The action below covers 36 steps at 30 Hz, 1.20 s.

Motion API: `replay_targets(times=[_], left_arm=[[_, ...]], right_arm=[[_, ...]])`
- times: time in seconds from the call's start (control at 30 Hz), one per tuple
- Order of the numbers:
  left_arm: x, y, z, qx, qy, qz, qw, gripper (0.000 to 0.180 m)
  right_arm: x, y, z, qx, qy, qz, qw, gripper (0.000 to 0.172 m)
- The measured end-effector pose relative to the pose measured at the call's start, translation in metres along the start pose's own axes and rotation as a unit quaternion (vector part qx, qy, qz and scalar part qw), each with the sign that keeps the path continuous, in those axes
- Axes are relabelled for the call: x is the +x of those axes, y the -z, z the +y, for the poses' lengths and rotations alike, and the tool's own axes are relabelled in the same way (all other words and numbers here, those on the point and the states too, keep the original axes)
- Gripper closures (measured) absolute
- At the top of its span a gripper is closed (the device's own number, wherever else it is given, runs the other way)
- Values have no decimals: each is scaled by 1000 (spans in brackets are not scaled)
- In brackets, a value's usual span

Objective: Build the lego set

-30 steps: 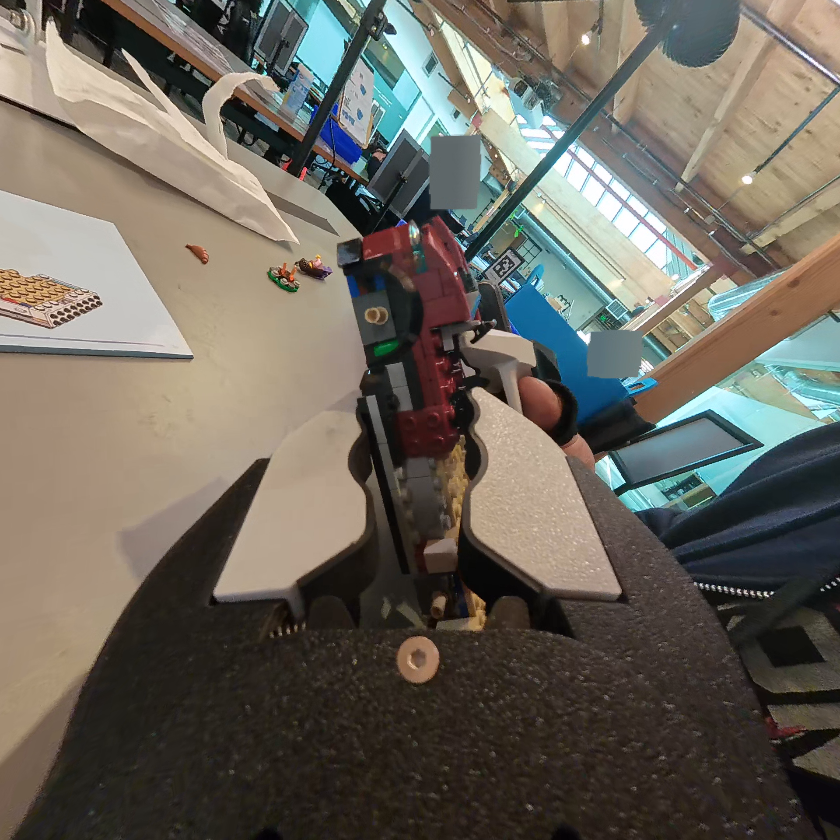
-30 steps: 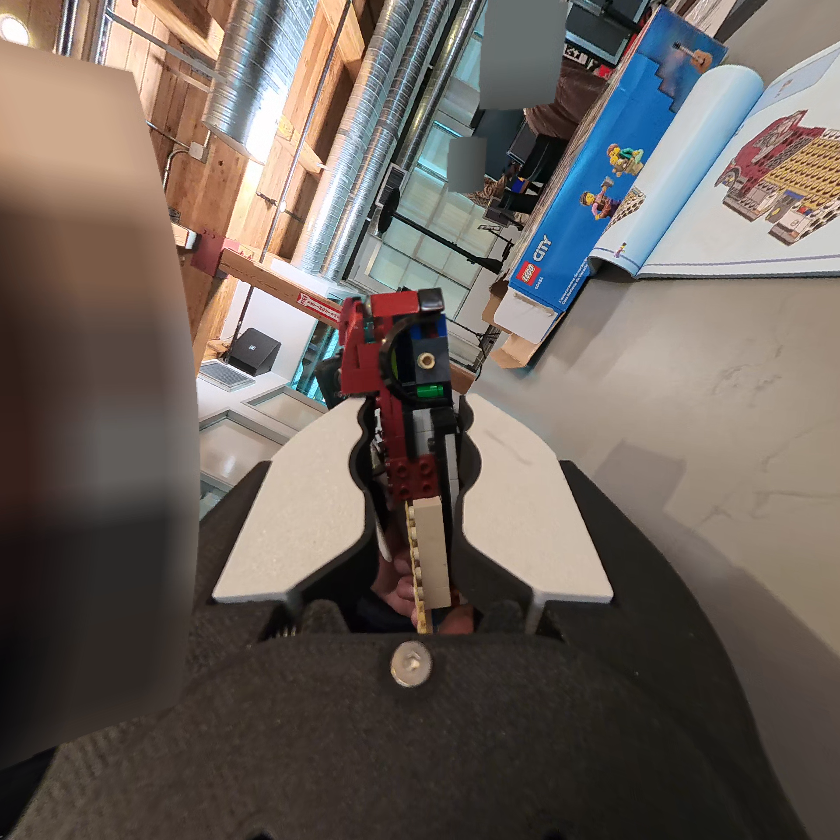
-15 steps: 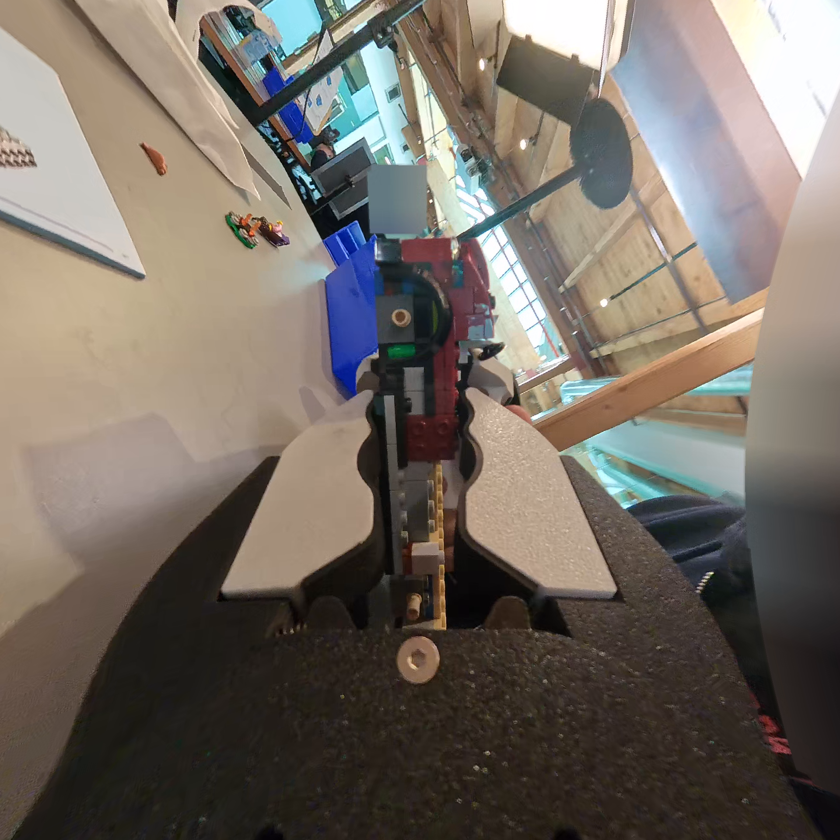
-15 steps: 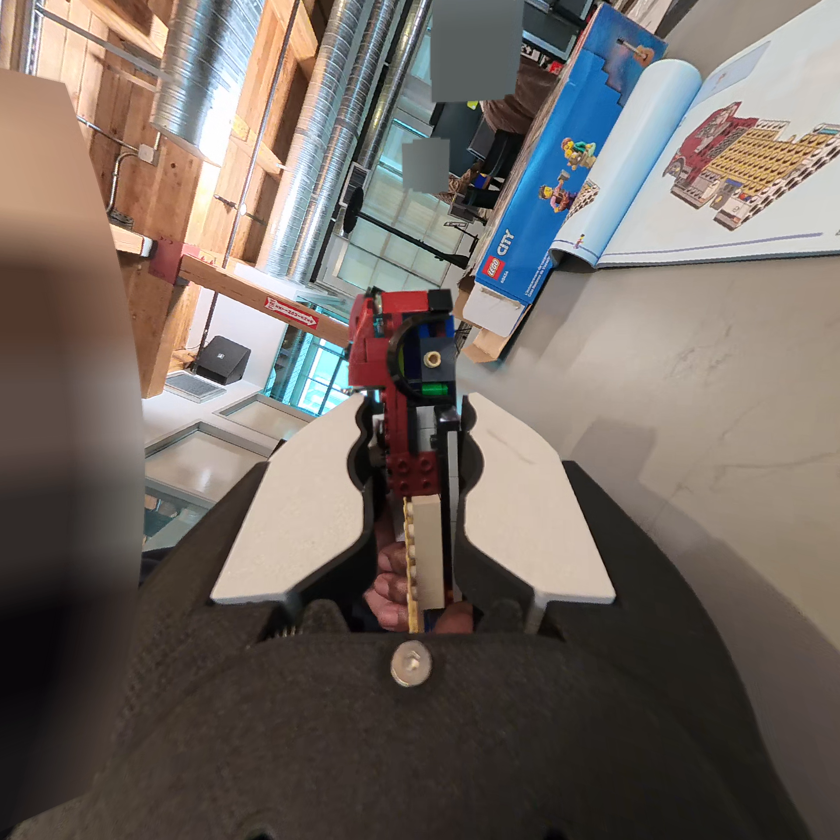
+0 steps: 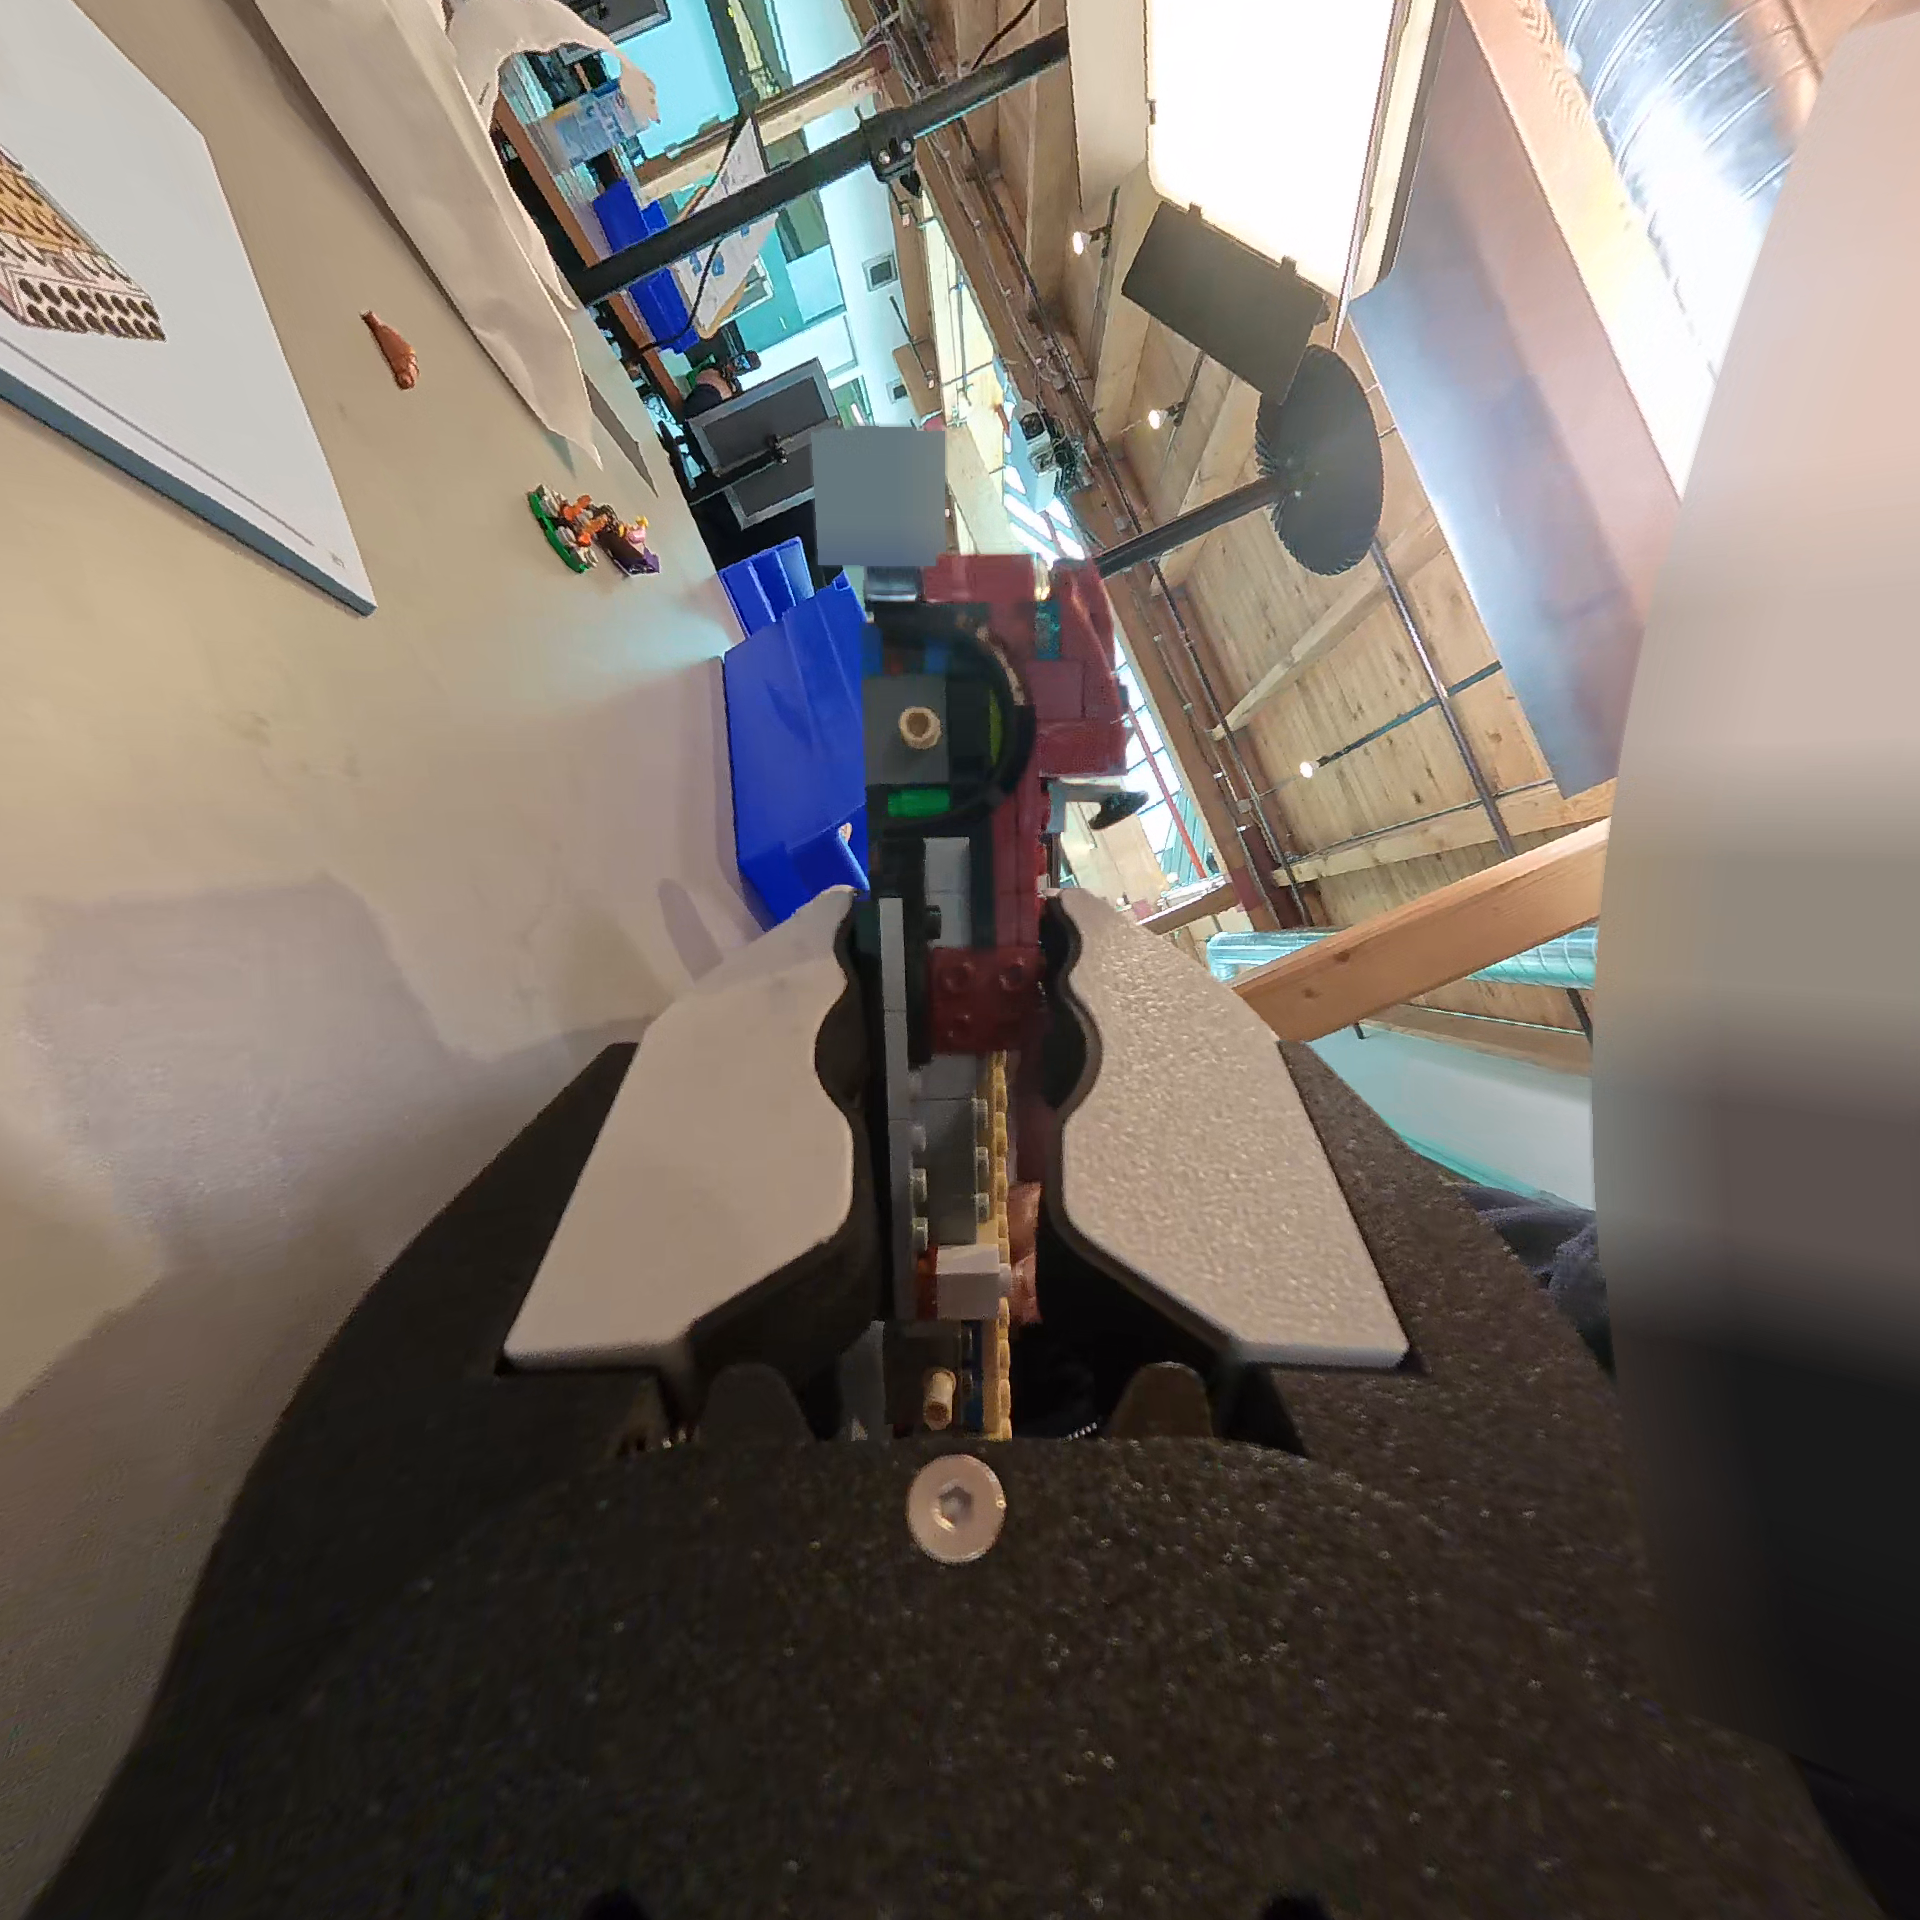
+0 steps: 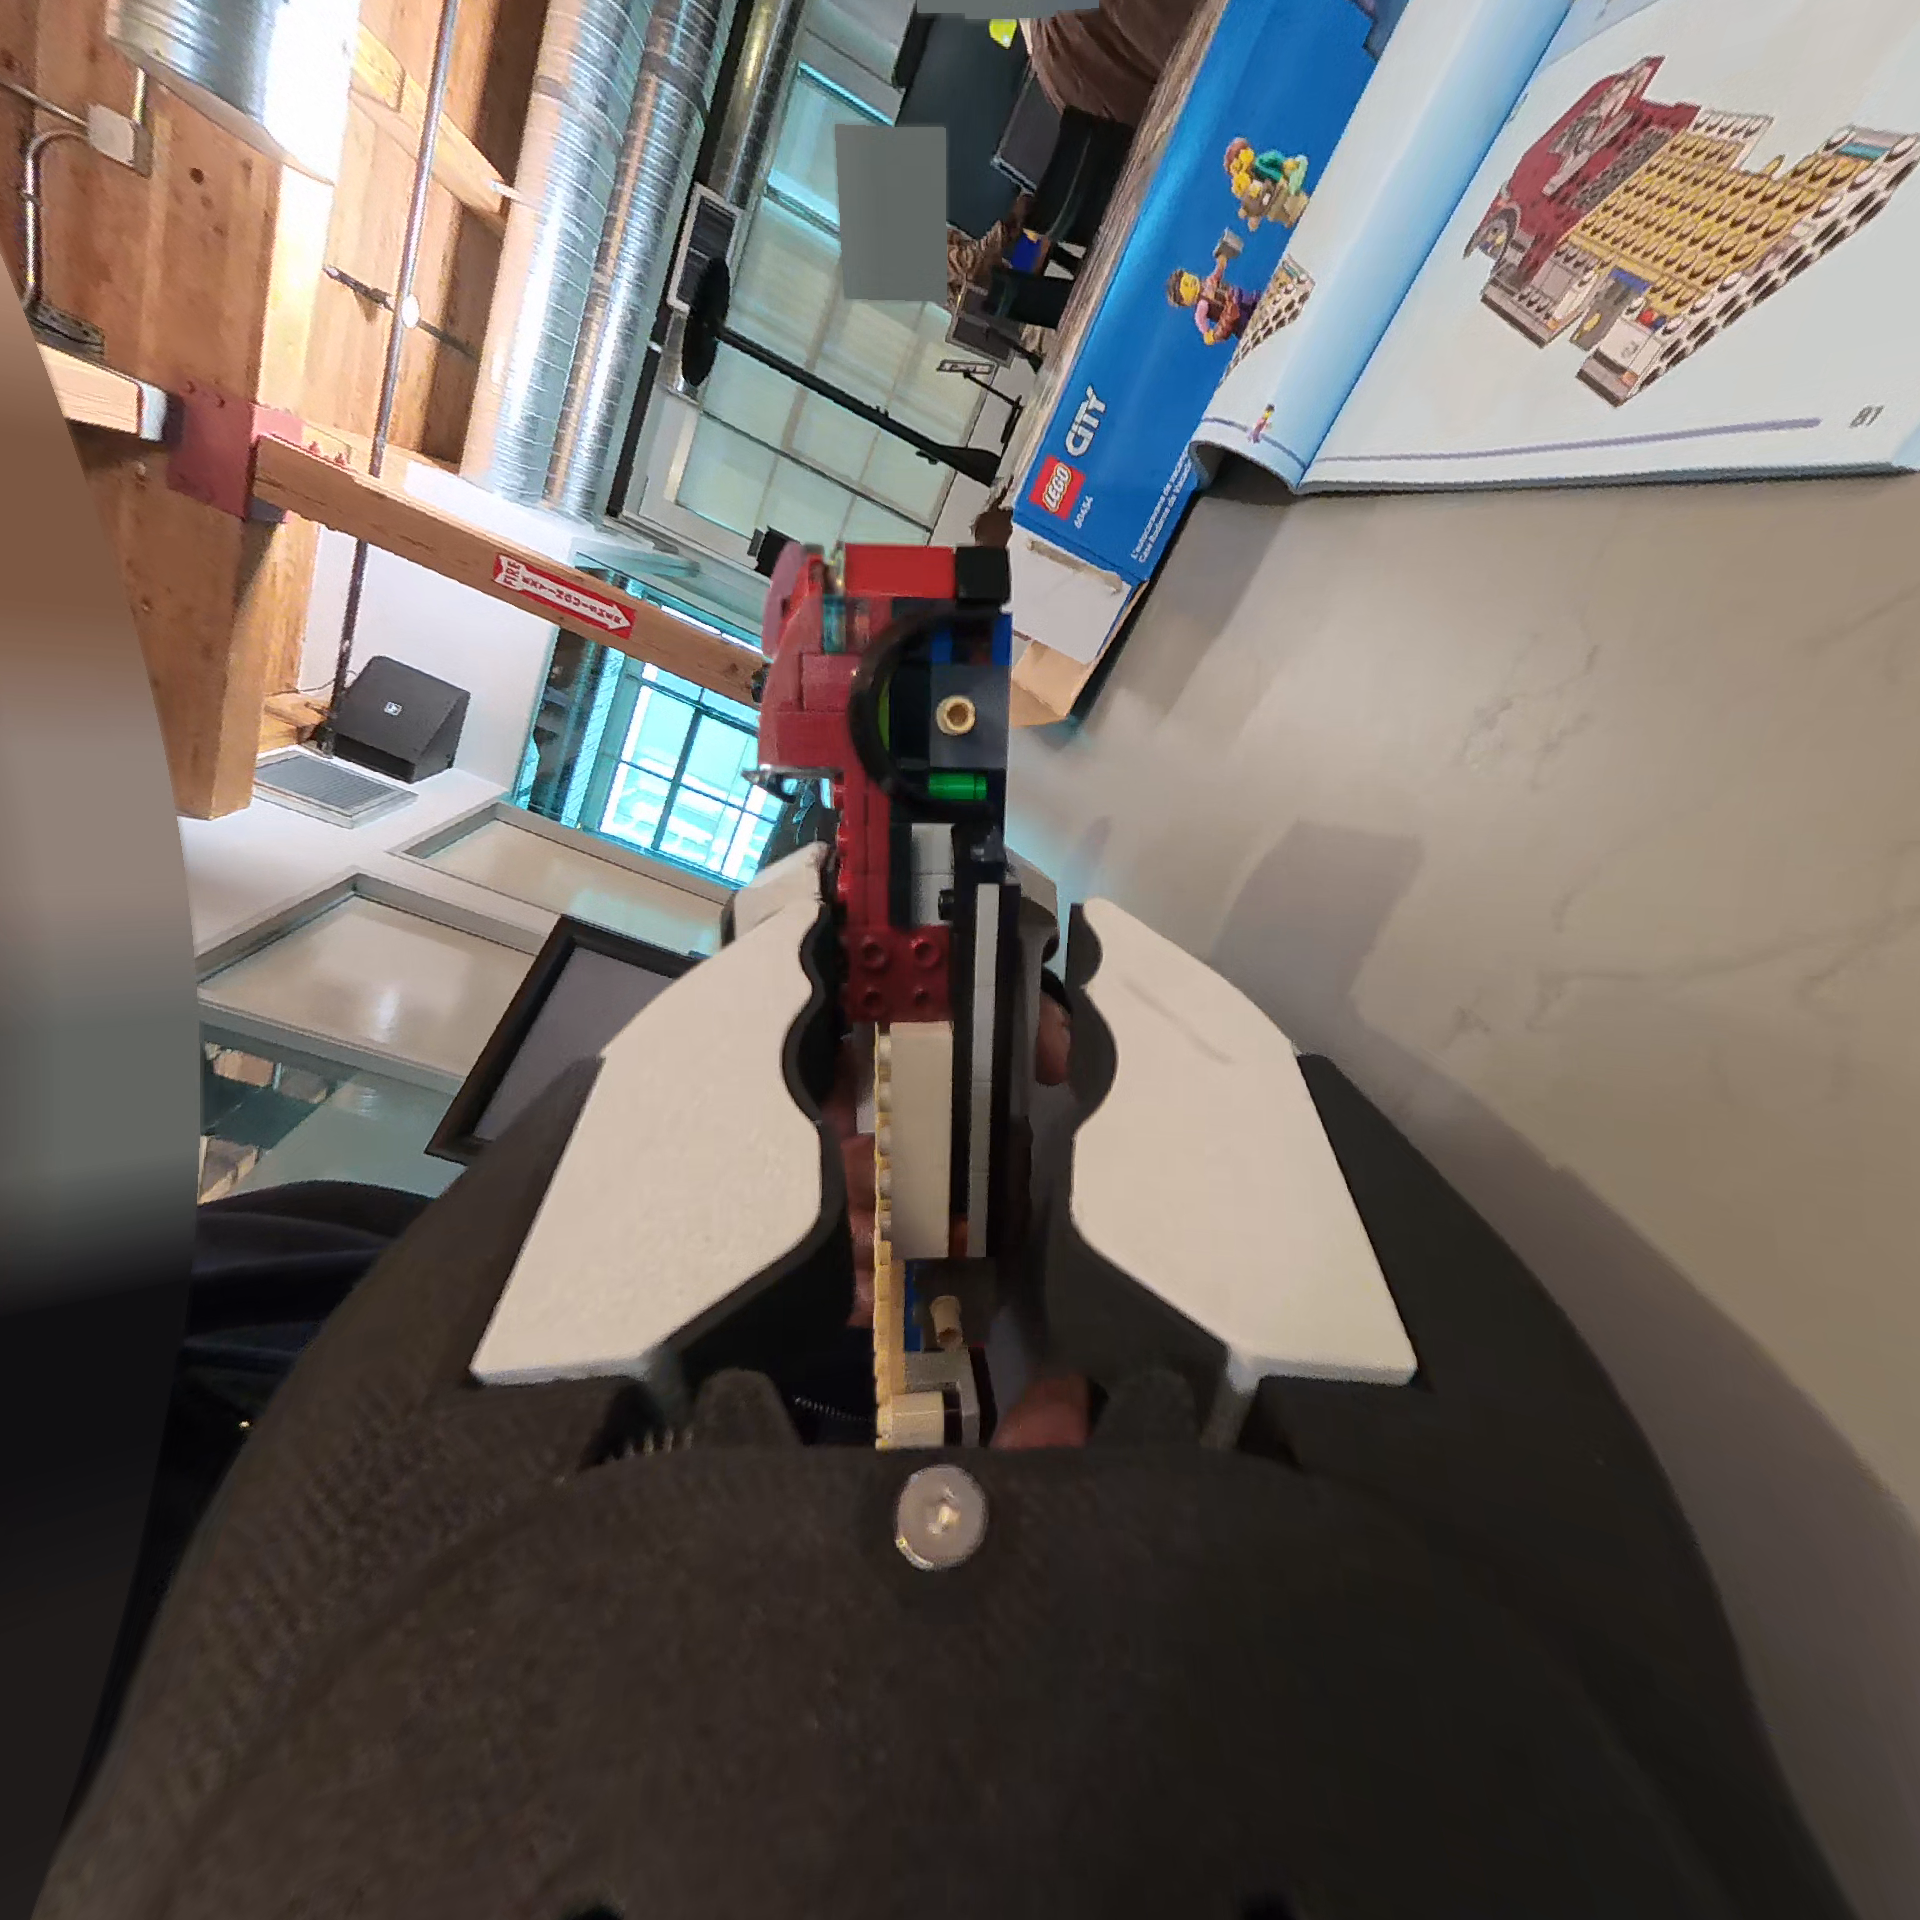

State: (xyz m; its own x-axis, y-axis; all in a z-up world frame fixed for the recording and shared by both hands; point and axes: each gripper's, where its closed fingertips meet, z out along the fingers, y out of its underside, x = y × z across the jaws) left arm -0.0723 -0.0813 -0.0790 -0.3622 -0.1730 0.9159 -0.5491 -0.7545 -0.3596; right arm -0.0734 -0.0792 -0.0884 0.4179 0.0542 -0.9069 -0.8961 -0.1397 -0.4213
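- Standing on end off the table (image 5: 312,831), the brick model (image 5: 951,790) sits between both grippers, tipped further over than a second ago.
- Left gripper (image 5: 951,914): both pads clamped on the model's sides, as before.
- Right gripper (image 6: 940,894): jaws have spread; its right finger (image 6: 1195,1091) now stands clear of the model.
- Beyond lie a blue bin (image 5: 790,727), a booklet (image 6: 1662,312) and a box (image 6: 1174,312).

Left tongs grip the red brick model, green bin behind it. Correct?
Not quite: the bin is blue, not green, as the left wrist view shows. The rest holds: the left tongs grip the red brick model, with the bin behind it.
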Motion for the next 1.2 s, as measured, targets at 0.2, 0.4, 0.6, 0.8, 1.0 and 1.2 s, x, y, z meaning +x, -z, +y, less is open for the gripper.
replay_targets(times=[0.2, 0.4, 0.6, 0.8, 1.0, 1.2], left_arm=[[1, -2, 1, -4, -23, -10, 1000, 149], [6, -3, -2, 9, -47, -23, 999, 146], [7, 0, -12, 35, -77, -49, 995, 141], [6, 3, -19, 51, -84, -65, 993, 146], [5, 5, -19, 51, -76, -63, 994, 148], [4, 7, -19, 58, -55, -49, 996, 149]], right_arm=[[-5, 3, 0, 4, -13, -34, 999, 140], [-8, 5, -4, 24, -31, -60, 997, 141], [-8, 7, -5, 35, -40, -75, 996, 141], [-9, 6, -4, 36, -38, -77, 996, 141], [-8, 4, -2, 35, -32, -72, 996, 141], [-9, 3, -3, 39, -21, -67, 997, 141]])
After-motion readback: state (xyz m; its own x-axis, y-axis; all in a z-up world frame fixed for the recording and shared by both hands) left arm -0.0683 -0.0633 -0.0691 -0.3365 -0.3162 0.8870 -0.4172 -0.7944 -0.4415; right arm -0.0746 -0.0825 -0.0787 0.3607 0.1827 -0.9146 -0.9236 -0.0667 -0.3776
